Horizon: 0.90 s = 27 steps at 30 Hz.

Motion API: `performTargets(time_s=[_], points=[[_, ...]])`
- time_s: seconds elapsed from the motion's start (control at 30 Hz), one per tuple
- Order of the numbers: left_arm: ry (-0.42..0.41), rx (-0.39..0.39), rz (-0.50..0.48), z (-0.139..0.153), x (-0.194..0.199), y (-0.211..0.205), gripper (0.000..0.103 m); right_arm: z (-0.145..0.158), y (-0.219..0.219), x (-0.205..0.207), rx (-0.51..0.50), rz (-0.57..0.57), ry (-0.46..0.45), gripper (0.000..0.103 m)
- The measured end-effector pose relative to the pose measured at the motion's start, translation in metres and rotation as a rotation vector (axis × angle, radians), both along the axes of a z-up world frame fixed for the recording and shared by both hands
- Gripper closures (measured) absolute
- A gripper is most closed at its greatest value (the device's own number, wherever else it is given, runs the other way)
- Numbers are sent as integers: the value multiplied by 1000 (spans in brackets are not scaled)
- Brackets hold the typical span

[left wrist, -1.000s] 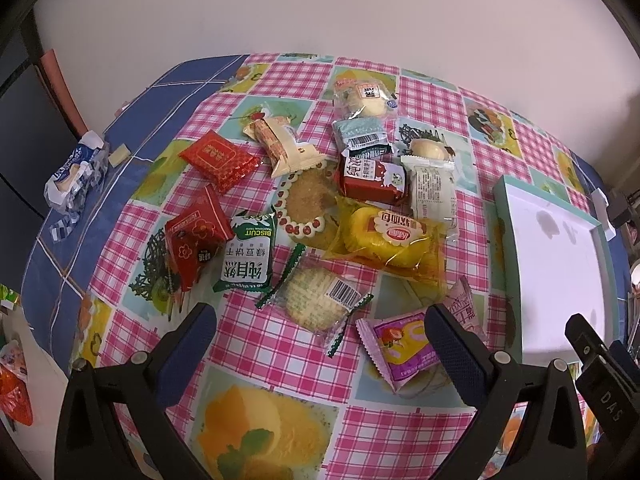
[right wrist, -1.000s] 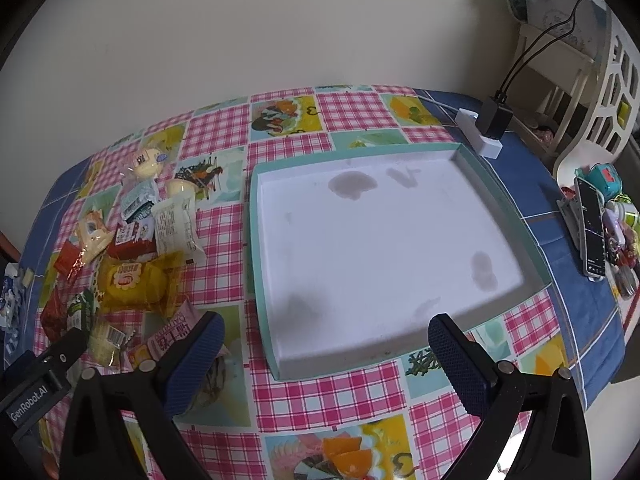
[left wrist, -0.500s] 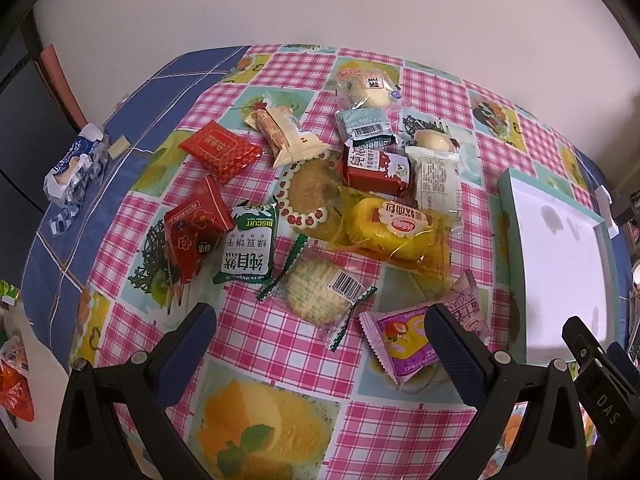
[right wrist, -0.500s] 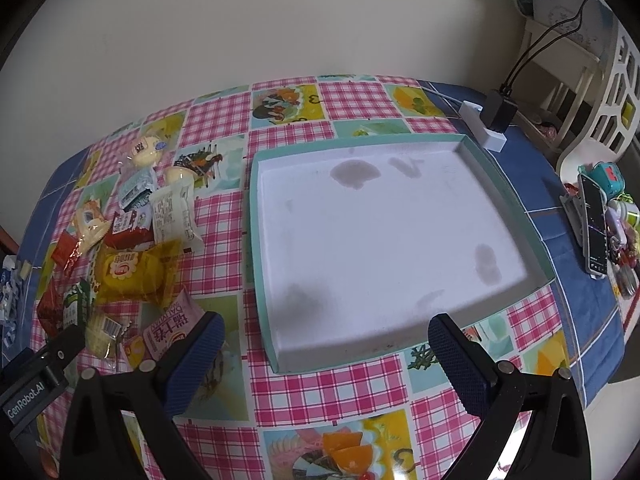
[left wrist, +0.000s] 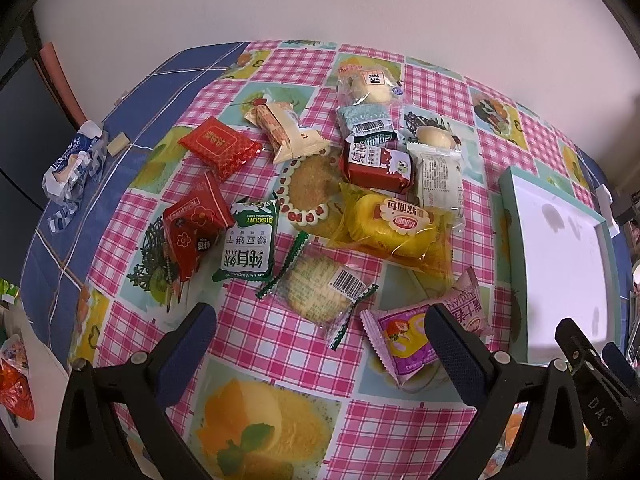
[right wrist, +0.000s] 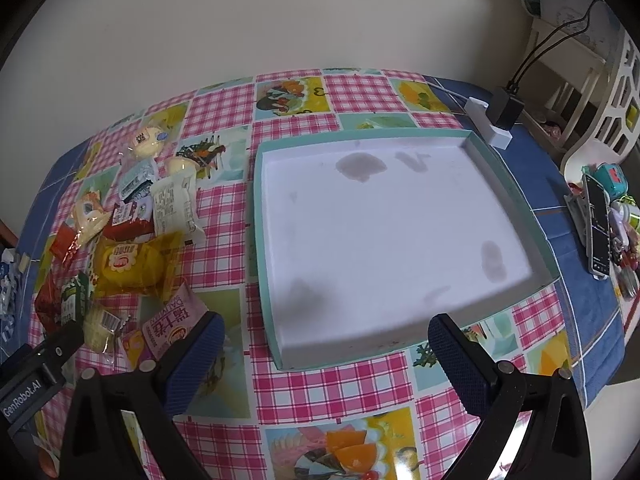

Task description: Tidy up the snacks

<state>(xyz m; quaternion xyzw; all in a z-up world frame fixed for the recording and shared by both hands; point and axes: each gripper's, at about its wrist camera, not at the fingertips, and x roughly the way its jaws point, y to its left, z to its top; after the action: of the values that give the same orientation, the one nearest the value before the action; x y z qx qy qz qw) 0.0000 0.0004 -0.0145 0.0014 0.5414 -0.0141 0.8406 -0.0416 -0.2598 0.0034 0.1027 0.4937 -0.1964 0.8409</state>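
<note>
Left wrist view shows the snacks heaped in the middle of the frame on a glossy checked cloth: crinkly foil and clear film packets, mostly flat and pillow-shaped. A pink strawberry packet (left wrist: 404, 338) lies lowest, its long axis running up to the right, partly behind the right finger of the left gripper (left wrist: 322, 342). Just left of it a round biscuit in clear film (left wrist: 320, 292) lies with its barcode up and its crimped green ends pointing upper left and lower right. Above that a puffy yellow bread bag (left wrist: 394, 232) lies lengthwise left to right, touching a dark red carton-like packet (left wrist: 376, 166). A green and white biscuit sachet (left wrist: 250, 242) stands nearly upright in the frame, beside two shiny red packets (left wrist: 194, 226). The left gripper is spread wide with nothing between its ribbed blue pads, low over bare cloth below the pile.

Right wrist view has the tray (right wrist: 260, 216) in the centre: a shallow square box, teal outer wall, white matt floor with grey smudges, nothing in it. Its near corner sits close to the lower middle of the frame. The right gripper (right wrist: 324, 344) is also wide open and holds nothing. The bench (right wrist: 336, 388) has open cloth between tray and gripper; the snack pile lies just left of the tray. A black remote (right wrist: 598, 228) rests at the right edge.
</note>
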Motion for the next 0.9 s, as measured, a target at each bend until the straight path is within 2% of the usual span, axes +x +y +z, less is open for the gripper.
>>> performTargets(time_s=[0.3,0.6,0.9], points=[[53,-26,39,-7,13,8,0,-8,17,16,8,63,9,0],[127,-71,161,-26,25,39,0,-35,54,38,66,163,63,0],[202,-145,230,-46,38,61,0,-46,75,54,136,131,57,0]])
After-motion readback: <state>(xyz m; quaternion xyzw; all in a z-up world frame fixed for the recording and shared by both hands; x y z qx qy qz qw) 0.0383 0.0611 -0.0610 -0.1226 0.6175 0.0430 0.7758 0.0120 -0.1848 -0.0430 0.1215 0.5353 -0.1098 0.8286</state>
